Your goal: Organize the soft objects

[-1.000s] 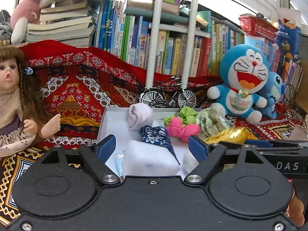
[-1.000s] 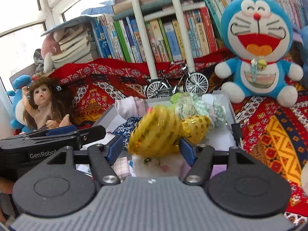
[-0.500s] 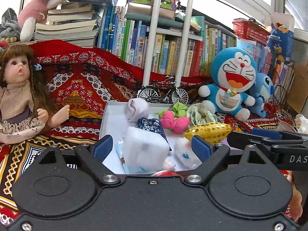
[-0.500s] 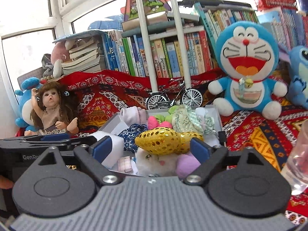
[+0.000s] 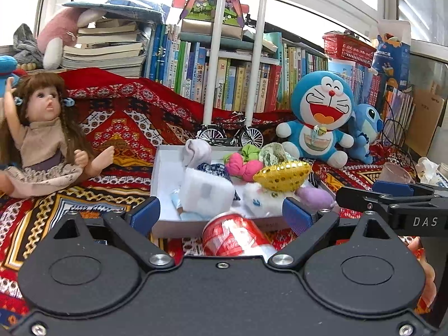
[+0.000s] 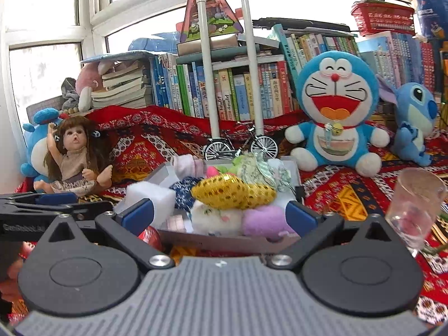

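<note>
I am opening both claws, L (image 5: 221, 212) & R (image 6: 219, 214), nothing between; gold pouch (image 6: 233, 191) is lying crosswise just ahead of R, in the tray (image 6: 224, 242).

Box (image 5: 165, 168) crammed; left rear corner free; red roll (image 5: 232, 235) blocks front.

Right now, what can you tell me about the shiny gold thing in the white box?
The gold thing is a soft, puffy pouch shaped like a little boat, covered in shiny gold sequins. It lies on its side on top of the pile in the white box, resting on a fluffy white toy and next to a purple plush. No gripper is touching it.
</note>
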